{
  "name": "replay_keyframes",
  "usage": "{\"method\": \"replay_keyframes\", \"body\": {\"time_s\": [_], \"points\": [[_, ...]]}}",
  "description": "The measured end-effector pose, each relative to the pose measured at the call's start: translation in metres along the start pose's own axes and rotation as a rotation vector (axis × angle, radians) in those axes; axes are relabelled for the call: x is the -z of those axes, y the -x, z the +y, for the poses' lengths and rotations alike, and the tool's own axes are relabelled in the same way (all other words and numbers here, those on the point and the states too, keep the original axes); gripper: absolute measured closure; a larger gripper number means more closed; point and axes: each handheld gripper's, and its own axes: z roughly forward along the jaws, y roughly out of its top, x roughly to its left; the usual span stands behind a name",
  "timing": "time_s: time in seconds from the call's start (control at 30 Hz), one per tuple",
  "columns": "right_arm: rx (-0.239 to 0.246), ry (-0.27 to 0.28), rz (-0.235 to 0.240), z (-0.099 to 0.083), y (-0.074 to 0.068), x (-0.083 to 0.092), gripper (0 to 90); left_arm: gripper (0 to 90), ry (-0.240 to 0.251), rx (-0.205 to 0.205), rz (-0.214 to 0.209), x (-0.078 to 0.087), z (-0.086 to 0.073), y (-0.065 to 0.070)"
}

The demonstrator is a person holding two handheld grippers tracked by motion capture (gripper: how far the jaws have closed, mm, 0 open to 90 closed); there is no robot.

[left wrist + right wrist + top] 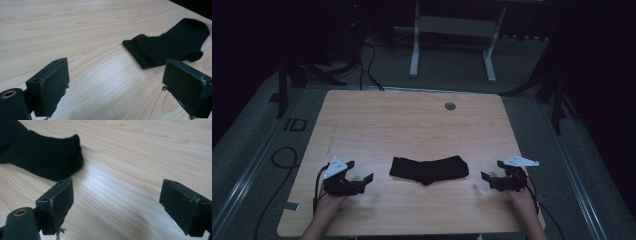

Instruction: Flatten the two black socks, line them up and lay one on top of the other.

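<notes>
1. High view: my left gripper [360, 177] sits near the left part of the table's [362, 115] near edge. Its jaws stand wide apart, with nothing between them.
2. In the left gripper view the black sock [167, 46] lies ahead and to the right of the jaws, apart from them, flat on the wood.
3. In the high view the sock [429, 169] lies in the middle of the table, closer to the near edge than to the far one, stretched from left to right with a small bend at its centre.
4. My right gripper [491, 170] rests near the right part of the near edge, jaws also spread and empty; the sock end is just beyond its left jaw in the right gripper view.
5. For a good step I think each gripper should come in low and level to its own sock end, one jaw sliding under the cloth edge, and close only when the fabric is fully between the pads.
</notes>
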Motion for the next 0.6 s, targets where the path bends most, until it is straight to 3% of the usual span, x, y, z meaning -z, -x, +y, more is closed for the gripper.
{"method": "replay_keyframes", "body": {"time_s": [0.2,0.47,0.6], "points": [[-0.037,-0.003,-0.033,-0.012,0.009,0.007,12.0,7.7,-0.018,0.004,0.033,0.016,-0.008,-0.008],[-0.082,0.021,-0.085,-0.025,0.019,0.018,12.2,7.7,-0.003,0.043,0.069,0.036,-0.019,-0.018],[-0.098,0.038,-0.102,-0.028,0.022,0.021,12.2,7.7,0.002,0.042,0.085,0.042,-0.021,-0.021]]}}
